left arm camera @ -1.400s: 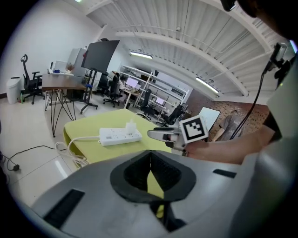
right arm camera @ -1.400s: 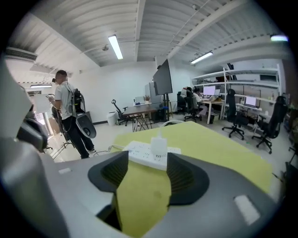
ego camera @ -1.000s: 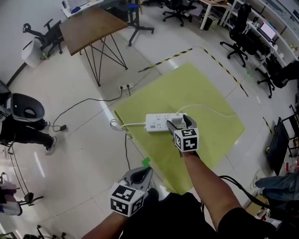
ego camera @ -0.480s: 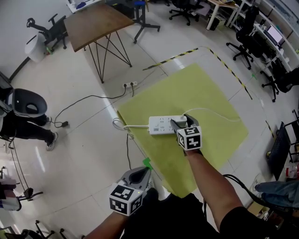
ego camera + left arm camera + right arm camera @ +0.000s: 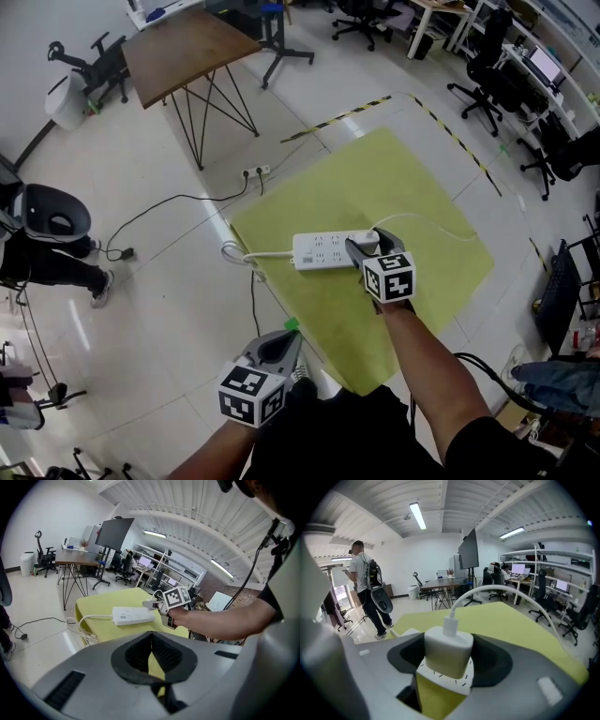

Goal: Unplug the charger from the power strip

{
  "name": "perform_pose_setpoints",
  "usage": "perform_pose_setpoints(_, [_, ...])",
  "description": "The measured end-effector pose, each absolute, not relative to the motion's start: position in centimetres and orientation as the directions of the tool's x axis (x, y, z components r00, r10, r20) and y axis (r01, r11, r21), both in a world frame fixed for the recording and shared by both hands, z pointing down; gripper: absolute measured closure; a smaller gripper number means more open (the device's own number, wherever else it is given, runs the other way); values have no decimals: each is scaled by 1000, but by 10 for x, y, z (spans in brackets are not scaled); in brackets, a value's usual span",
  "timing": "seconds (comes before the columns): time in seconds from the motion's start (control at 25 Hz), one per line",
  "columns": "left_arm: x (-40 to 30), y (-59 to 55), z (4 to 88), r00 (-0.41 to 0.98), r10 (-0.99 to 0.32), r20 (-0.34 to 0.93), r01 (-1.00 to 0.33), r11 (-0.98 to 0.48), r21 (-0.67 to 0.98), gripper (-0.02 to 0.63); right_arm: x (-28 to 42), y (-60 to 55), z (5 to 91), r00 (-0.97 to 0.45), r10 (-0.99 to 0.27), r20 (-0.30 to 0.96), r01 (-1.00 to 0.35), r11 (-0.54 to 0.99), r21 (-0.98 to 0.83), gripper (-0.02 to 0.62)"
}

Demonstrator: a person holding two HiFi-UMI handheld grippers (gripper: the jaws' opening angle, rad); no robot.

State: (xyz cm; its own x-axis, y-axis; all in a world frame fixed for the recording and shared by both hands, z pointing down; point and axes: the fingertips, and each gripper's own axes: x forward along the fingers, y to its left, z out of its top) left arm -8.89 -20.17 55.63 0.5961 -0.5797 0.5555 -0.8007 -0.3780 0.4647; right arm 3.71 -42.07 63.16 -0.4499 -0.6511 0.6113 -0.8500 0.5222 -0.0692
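A white power strip (image 5: 323, 250) lies across a yellow-green mat (image 5: 375, 178) on the floor. A white charger (image 5: 367, 240) is plugged in at the strip's right end, and its thin white cable (image 5: 431, 220) arcs away to the right. My right gripper (image 5: 364, 246) is shut on the charger. In the right gripper view the charger block (image 5: 447, 649) fills the space between the dark pads, cable pointing up. My left gripper (image 5: 281, 342) hangs low near my body, shut and empty. In the left gripper view the strip (image 5: 132, 615) lies ahead of it.
The strip's thick white cord (image 5: 239, 253) loops off the mat's left edge. A floor socket (image 5: 253, 172) and a black cable lie beyond. A wooden table (image 5: 187, 47) stands at the back, office chairs and desks at the right, and a person (image 5: 47, 244) at the far left.
The right gripper's jaws have narrowed onto the charger at the strip's right end. Both hands have stayed roughly where they were.
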Motion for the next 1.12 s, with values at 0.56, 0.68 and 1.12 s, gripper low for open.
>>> perform_pose_setpoints(0.56, [-87, -212, 551, 616, -590, 522, -785, -407, 467, 598, 77, -283, 651, -505, -320, 802, -728, 656, -197, 311])
perform_pose_setpoints(0.68, [-79, -210, 548, 630, -581, 515, -775, -427, 466, 598, 87, -252, 670, -439, -250, 863, -714, 680, -166, 311])
perform_pose_setpoints(1.12, [-60, -198, 543, 657, -556, 509, -754, -466, 464, 598, 118, -208, 715, -196, -102, 975, -654, 755, -52, 307])
